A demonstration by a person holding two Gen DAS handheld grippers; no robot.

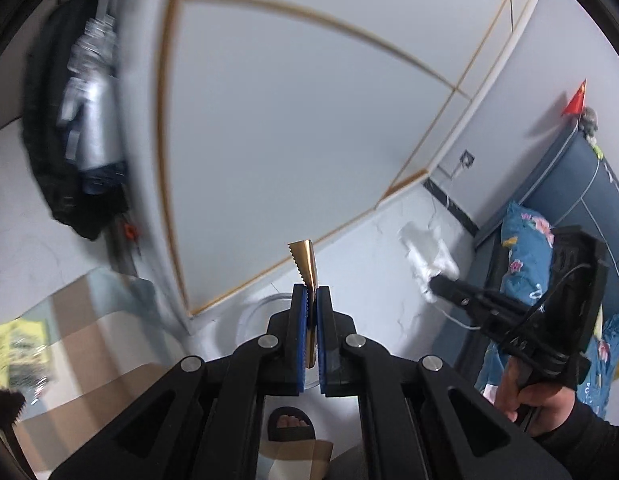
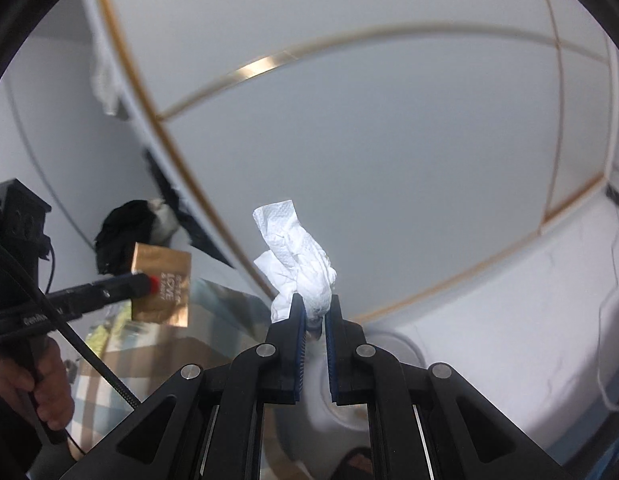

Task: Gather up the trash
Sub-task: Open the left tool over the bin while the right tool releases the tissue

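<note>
Gold wrapper stands edge-on, upright, pinched in left tongs; right tongs clamp crumpled tissue.

We see even, soft indoor light with faint shadows. Both fisheye views bow straight lines and darken to black at the corners. Motion blur smears the hanging clothes at the left; a gold trim strip glints in the upper centre.
</note>
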